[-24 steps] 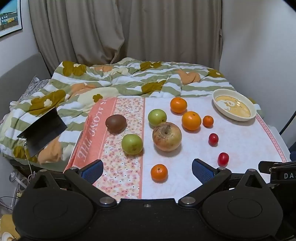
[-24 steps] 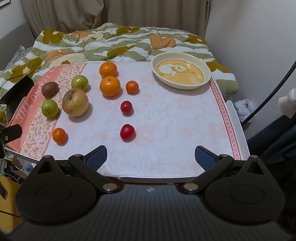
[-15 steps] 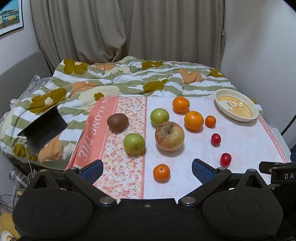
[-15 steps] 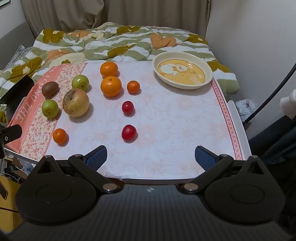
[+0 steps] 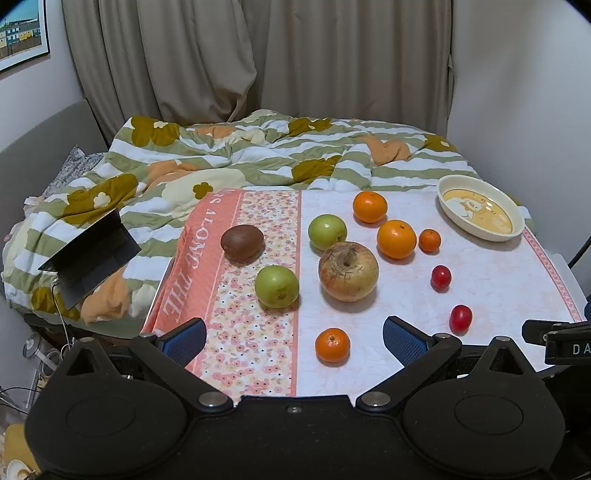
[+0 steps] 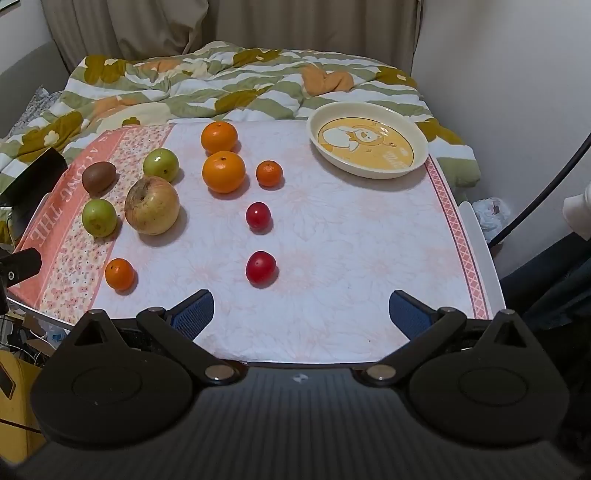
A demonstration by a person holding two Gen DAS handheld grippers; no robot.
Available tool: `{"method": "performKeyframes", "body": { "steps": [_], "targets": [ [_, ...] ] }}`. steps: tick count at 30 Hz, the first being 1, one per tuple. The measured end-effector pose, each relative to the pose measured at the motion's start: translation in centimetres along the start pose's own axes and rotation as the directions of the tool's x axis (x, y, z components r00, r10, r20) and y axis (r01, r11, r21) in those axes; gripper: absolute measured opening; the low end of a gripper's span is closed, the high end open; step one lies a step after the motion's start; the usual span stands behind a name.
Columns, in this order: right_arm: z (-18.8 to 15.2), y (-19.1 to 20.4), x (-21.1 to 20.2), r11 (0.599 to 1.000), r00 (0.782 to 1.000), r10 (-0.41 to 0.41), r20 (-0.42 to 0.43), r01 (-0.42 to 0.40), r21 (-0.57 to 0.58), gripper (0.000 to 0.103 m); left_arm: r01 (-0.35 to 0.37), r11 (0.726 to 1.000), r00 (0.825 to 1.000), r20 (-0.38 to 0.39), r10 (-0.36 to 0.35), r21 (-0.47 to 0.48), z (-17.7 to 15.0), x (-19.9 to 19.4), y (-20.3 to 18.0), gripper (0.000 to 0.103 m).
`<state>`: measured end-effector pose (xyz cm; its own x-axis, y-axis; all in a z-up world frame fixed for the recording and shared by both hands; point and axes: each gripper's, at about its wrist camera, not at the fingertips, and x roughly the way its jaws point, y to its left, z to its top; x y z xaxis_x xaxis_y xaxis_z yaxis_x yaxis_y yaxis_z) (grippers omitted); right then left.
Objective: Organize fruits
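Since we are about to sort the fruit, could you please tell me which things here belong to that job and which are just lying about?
For the job:
- two oranges
- two small mandarins
- large apple
- two green apples
- kiwi
- two red tomatoes
- empty dish

Lying about:
- quilt
- laptop
- curtains
- framed picture
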<state>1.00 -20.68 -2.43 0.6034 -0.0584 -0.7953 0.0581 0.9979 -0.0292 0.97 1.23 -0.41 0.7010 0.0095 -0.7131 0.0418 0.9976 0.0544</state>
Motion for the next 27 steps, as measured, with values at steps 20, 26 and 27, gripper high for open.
{"method": "performKeyframes", "body": {
  "steps": [20, 26, 27],
  "targets": [
    [0.23, 0.34, 0.0, 1.0, 1.0, -0.002, -0.005, 0.002, -0.006, 0.103, 0.0, 1.0, 1.0, 0.0, 0.0, 0.003, 0.21, 0.16, -0.04, 0.103],
    [0.03, 0.16, -0.27, 1.0, 1.0, -0.001, -0.005, 0.001, -0.007, 0.103, -0.002, 1.0, 1.0, 0.001, 0.002, 0.002, 0.37, 0.14, -0.08, 0.103],
    [-0.03, 0.07, -0.32, 1.0, 1.0, 0.0, -0.005, 0.0, -0.007, 0.103, -0.001, 1.0, 1.0, 0.002, 0.001, 0.001, 0.43, 0.15, -0.08, 0.103]
  ]
}}
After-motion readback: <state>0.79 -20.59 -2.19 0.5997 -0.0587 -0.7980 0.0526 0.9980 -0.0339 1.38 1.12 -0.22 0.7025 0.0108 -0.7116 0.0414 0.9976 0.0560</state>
